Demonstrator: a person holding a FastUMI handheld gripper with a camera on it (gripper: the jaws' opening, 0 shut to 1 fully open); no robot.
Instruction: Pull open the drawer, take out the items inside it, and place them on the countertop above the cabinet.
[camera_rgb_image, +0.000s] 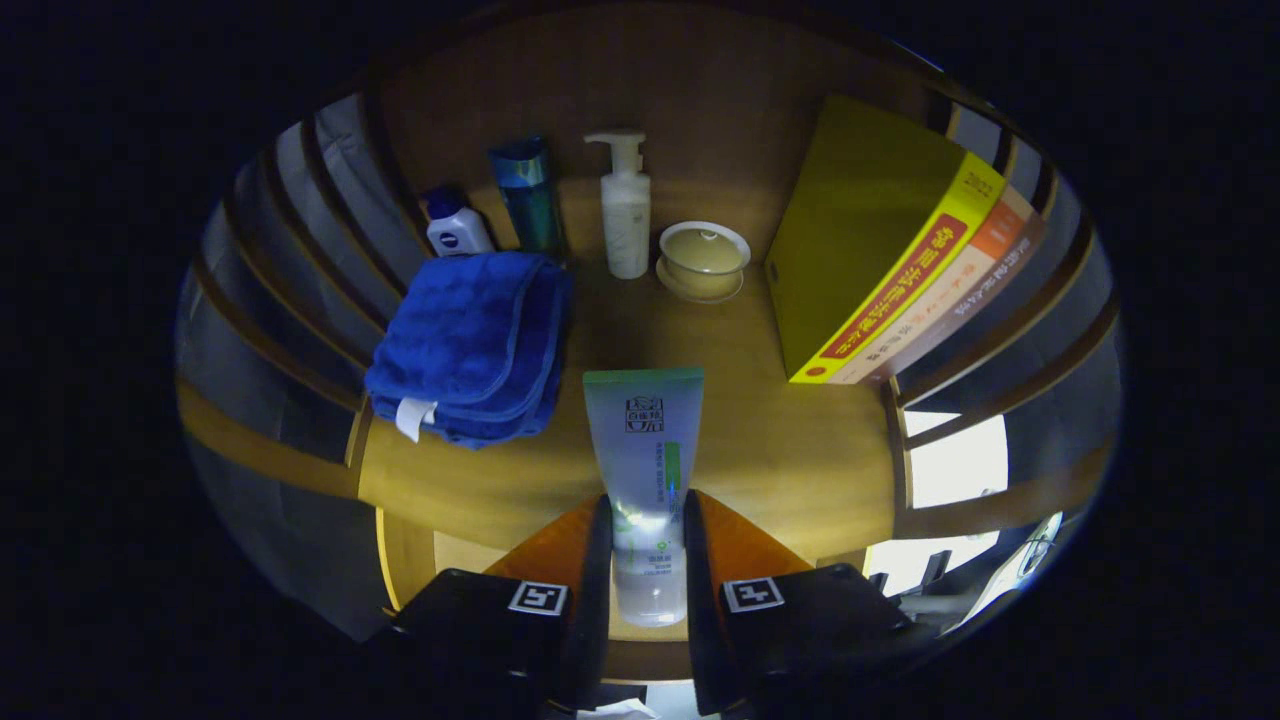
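On the countertop (780, 440), the tube (645, 470) clamped in the gripper (646, 530) is best set down between towel (470, 345) and books (900, 260) before release.

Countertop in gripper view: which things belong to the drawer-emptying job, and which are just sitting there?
Job:
- tube, clamped between the gripper fingers, over the countertop

Just sitting there:
- folded blue towel
- small blue-capped bottle
- teal bottle
- white pump bottle
- lidded cup
- stacked books

Whether any of these came from the drawer can't be told.
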